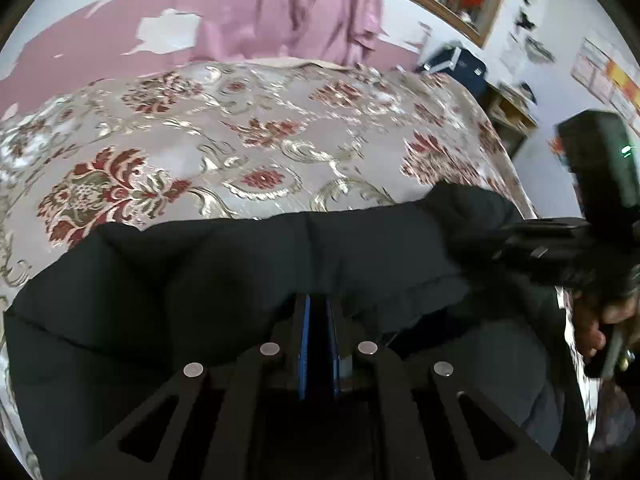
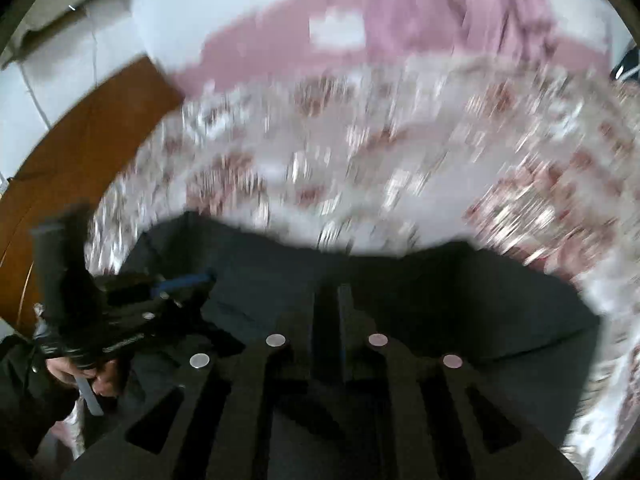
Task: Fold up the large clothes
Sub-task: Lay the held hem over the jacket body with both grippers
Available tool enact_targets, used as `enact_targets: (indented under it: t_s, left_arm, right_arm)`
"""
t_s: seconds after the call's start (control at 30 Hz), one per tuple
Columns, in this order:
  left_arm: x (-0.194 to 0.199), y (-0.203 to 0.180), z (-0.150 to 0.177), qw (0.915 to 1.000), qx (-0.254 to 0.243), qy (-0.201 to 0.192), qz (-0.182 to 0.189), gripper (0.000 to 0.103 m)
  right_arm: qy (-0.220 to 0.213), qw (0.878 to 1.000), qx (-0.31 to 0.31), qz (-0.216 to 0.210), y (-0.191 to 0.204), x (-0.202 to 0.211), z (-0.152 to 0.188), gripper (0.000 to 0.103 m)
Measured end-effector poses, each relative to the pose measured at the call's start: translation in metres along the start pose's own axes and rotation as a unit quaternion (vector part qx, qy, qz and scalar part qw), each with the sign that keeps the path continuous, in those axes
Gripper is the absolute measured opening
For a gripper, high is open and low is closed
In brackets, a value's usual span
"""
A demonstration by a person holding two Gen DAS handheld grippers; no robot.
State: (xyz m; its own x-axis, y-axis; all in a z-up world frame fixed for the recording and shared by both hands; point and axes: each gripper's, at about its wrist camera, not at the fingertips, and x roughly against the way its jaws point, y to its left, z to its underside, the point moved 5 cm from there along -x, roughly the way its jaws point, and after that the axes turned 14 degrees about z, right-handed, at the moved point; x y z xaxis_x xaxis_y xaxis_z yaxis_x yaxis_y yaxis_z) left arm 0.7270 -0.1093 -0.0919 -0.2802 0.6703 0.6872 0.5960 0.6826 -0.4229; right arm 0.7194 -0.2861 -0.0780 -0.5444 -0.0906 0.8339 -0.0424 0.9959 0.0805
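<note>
Both jaws pinch black garment [image 1: 224, 280]; floral bedspread [image 1: 248, 128] beyond, seemingly open.

Matte black left gripper [image 1: 318, 312] and right gripper [image 2: 332, 304], triangular cutouts in the linkage plates, four round silver pins across each. Blue inner faces on the fingers [image 1: 303, 336]. Green LED on the right unit's black housing. Bare-skinned hand [image 1: 592, 328], dark sleeve behind.
</note>
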Motion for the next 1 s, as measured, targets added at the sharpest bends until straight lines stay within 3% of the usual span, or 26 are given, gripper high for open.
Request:
enact_targets:
  t_s: [0.2, 0.33, 0.47, 0.67, 0.83, 1.0]
  left_arm:
    - [-0.021, 0.005, 0.016, 0.9971, -0.028, 0.070, 0.007, 0.008]
    - [-0.038, 0.008, 0.018, 0.9932, -0.036, 0.110, -0.011, 0.008]
    - [-0.053, 0.020, 0.018, 0.9949, -0.022, 0.096, -0.022, 0.006]
    - [-0.057, 0.014, 0.023, 0.9947, -0.035, 0.062, -0.073, 0.005]
    - [-0.038, -0.006, 0.025, 0.9915, -0.069, 0.035, -0.105, 0.005]
    - [-0.011, -0.009, 0.024, 0.9933, -0.031, 0.010, -0.110, 0.005]
  right_arm:
    - [0.080, 0.992, 0.094, 0.003, 0.021, -0.039, 0.045, 0.009]
    - [0.107, 0.989, 0.104, 0.004, 0.025, -0.058, 0.046, 0.009]
    - [0.118, 0.986, 0.118, 0.013, 0.032, -0.078, 0.042, 0.009]
    - [0.041, 0.994, 0.093, 0.039, 0.039, -0.089, 0.050, 0.008]
    - [-0.034, 0.996, 0.071, 0.044, 0.040, -0.065, 0.066, 0.009]
    - [-0.054, 0.994, 0.071, 0.058, 0.036, -0.035, 0.072, 0.017]
